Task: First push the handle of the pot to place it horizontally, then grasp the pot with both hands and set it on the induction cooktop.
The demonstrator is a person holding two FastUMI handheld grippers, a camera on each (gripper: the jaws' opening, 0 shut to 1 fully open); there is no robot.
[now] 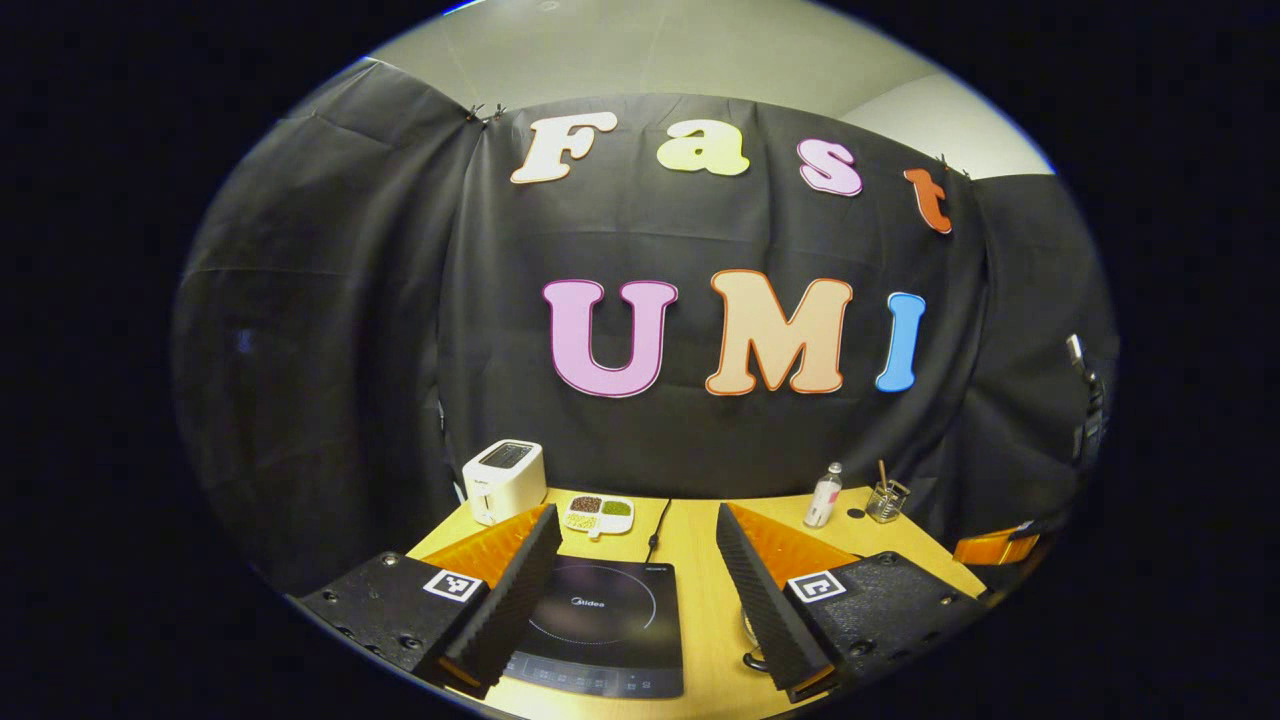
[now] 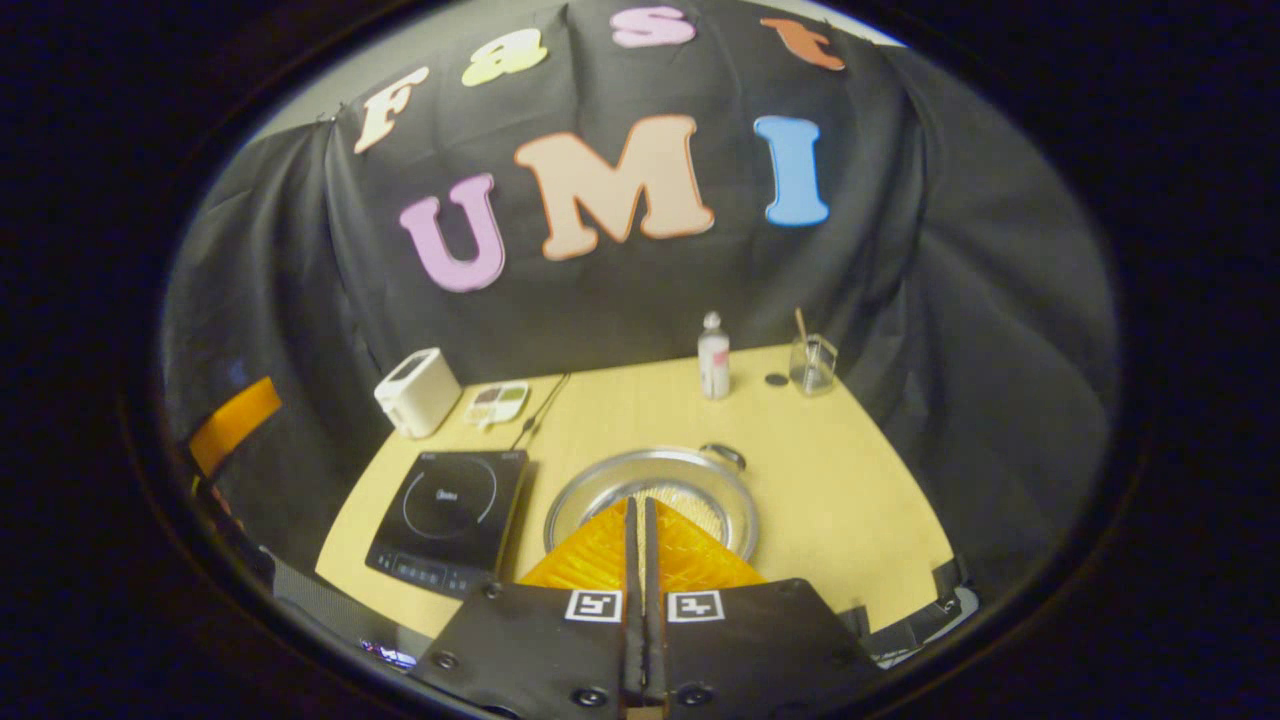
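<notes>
A round shallow metal pot (image 2: pixel 690 482) sits mid-table, right of the black induction cooktop (image 2: pixel 450 515). A small loop handle (image 2: pixel 722 455) sticks out at its far rim. My right gripper (image 2: pixel 637 502) is shut with nothing between its fingers, and its tips hover over the pot's near side. My left gripper (image 1: pixel 636 510) is open wide above the cooktop (image 1: pixel 605 615). Its right finger (image 1: pixel 765 590) hides most of the pot, leaving a bit of rim (image 1: pixel 748 625) and a handle loop (image 1: pixel 753 660) showing. The left gripper's orange body (image 2: pixel 235 418) appears at the far left.
At the back left stand a white toaster (image 2: pixel 417 392) and a divided dish (image 2: pixel 497 402) of beans, with the cooktop's cord (image 2: pixel 540 408) beside them. A small bottle (image 2: pixel 713 357), a dark disc (image 2: pixel 776 379) and a glass with a stick (image 2: pixel 812 363) stand at the back right.
</notes>
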